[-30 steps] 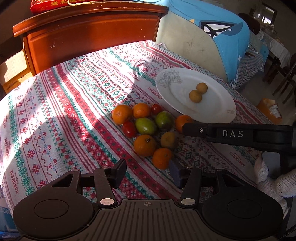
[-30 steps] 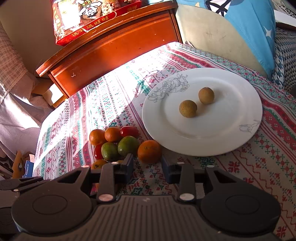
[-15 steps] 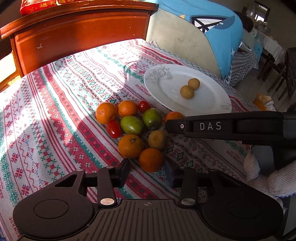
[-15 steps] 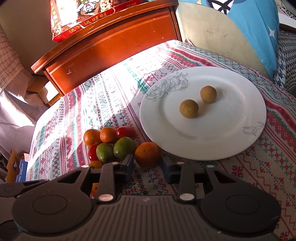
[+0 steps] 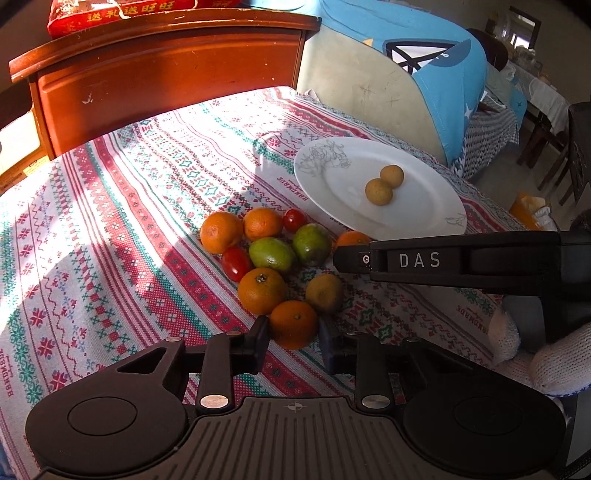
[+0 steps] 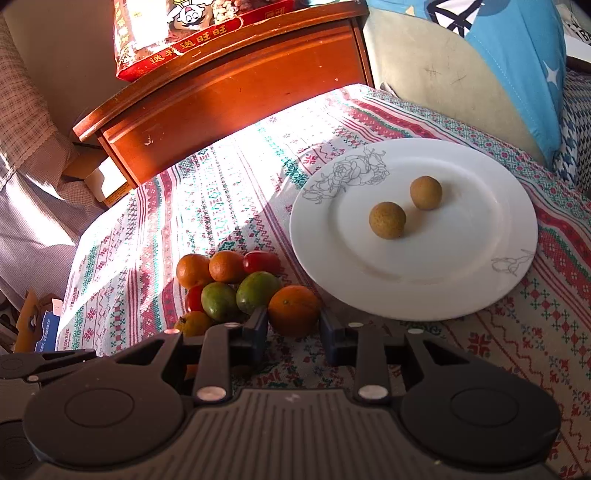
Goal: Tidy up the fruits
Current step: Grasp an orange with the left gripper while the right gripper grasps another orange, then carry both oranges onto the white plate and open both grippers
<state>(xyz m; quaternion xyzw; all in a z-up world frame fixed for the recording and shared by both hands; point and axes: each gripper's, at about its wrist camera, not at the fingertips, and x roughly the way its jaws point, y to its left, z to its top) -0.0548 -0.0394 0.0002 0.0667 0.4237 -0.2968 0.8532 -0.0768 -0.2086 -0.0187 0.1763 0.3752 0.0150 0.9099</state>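
Observation:
Several oranges, two green fruits (image 5: 271,254), cherry tomatoes (image 5: 235,263) and a brownish fruit (image 5: 324,292) lie clustered on the patterned tablecloth. A white plate (image 5: 332,206) to their right holds two small brown fruits (image 5: 378,191). My left gripper (image 5: 293,334) is shut on the nearest orange (image 5: 293,323), a pad on each side. My right gripper (image 6: 293,326) has its jaws closing on the orange (image 6: 293,308) by the plate (image 6: 461,288), and its pads touch both sides. Seen from the left wrist, the right gripper's black side (image 5: 443,260) crosses above that orange (image 5: 352,238).
A wooden cabinet (image 5: 166,70) with a red box (image 5: 122,14) on top stands behind the table. A cushion with a blue cover (image 5: 424,74) leans at the back right. A white-gloved hand (image 5: 550,369) holds the right gripper. Chairs stand far right.
My left gripper's jaws have narrowed from wide apart to gripping the nearest orange. The right jaws have narrowed slightly around the orange by the plate. Neither orange has moved on the cloth.

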